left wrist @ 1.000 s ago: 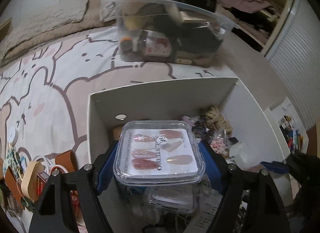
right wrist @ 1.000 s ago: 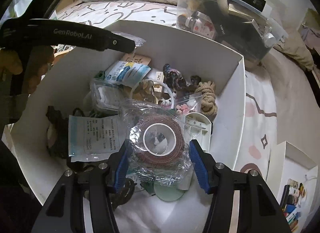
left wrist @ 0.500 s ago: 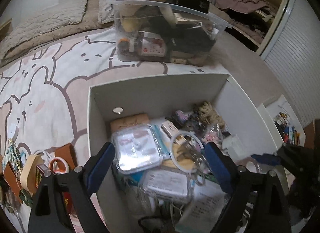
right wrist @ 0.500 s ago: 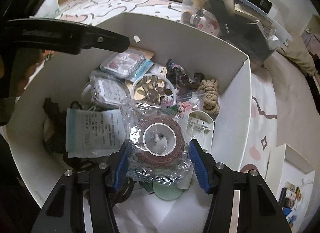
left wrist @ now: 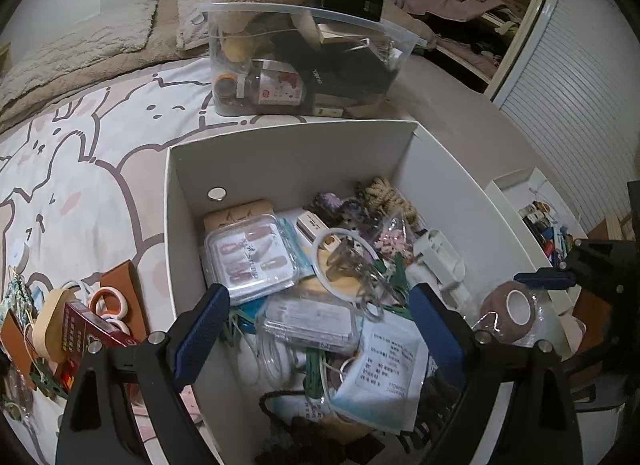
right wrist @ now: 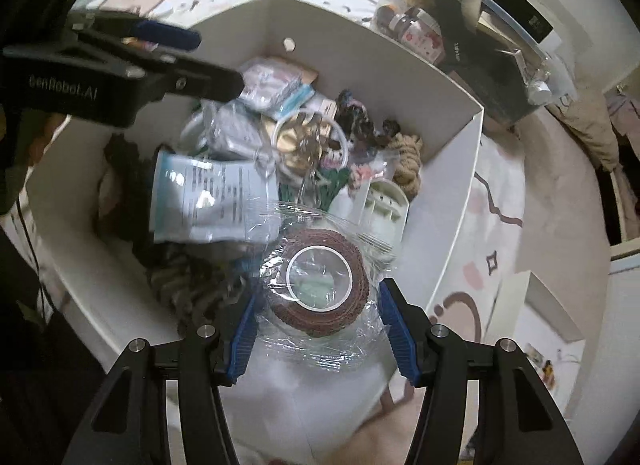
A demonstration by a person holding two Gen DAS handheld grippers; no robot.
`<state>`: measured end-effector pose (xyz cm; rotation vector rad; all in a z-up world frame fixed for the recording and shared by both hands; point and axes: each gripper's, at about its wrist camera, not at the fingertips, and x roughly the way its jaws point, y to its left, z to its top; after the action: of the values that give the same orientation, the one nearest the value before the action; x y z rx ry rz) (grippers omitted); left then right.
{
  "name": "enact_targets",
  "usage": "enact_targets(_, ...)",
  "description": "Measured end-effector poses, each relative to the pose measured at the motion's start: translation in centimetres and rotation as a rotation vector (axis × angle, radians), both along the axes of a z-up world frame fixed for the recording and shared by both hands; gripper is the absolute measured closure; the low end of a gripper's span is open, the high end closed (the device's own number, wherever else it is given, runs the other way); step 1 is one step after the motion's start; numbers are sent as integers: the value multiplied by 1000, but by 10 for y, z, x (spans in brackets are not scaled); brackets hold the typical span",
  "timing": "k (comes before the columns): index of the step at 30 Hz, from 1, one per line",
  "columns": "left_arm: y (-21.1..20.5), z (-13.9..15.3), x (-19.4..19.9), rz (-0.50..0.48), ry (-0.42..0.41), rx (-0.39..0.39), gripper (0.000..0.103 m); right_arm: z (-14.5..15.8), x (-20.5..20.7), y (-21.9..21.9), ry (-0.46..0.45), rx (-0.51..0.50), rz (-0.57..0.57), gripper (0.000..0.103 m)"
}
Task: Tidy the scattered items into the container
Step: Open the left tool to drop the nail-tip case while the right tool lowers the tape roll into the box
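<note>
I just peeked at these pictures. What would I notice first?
Probably the big white box on the cartoon bedspread, crammed with odds and ends like a clear case of press-on nails. Next, the brown tape roll in crinkly plastic, held over the box by the right gripper.

My left tongs [left wrist: 316,329] and right tongs [right wrist: 318,335] are black frames, blue ribbed pads, silver screws; "GenRobot.AI" lettering.
</note>
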<state>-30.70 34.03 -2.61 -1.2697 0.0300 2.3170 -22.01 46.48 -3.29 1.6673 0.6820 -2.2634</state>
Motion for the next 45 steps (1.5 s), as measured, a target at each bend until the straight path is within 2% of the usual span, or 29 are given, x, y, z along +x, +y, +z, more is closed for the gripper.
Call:
enact_targets(9,6,7,15,-49,13,13,11,-7,17,-3,-65,80,46,44)
enact_targets(12,6,12,19,-57,20,19,11,-7,16,-1,-71,102,24,43)
enact_targets(14,5,14,22,-58,29,19,11,-6,15,0,-67,125,5,35)
enact_targets(18,3,16,26,-60,43,16,11,-2,18,-4,-49,144,18,27)
enact_targets(19,3,16,26,-60,44,13,11,-2,18,-5,-43,147,21,23)
enact_targets(20,3,15,27,-60,43,11,11,-1,18,-6,-38,152,22,14)
enact_targets(22,2,14,27,-59,40,8,11,0,18,-7,-26,168,18,8)
enact_targets(33,-1,13,30,-60,39,6,11,2,19,-8,-6,167,6,8)
enact_targets(39,-4,13,34,-67,43,-2,11,7,19,-13,45,163,-2,8)
enact_targets(40,-5,13,35,-70,45,-4,10,8,19,-13,54,162,-4,6)
enact_targets(41,-6,14,36,-70,50,-9,4,10,19,-13,62,163,-6,0)
enact_targets(43,-10,16,39,-65,66,-12,0,13,19,-14,76,163,-6,0)
enact_targets(45,-14,20,41,-63,79,-8,0,17,20,-14,88,156,-9,0)
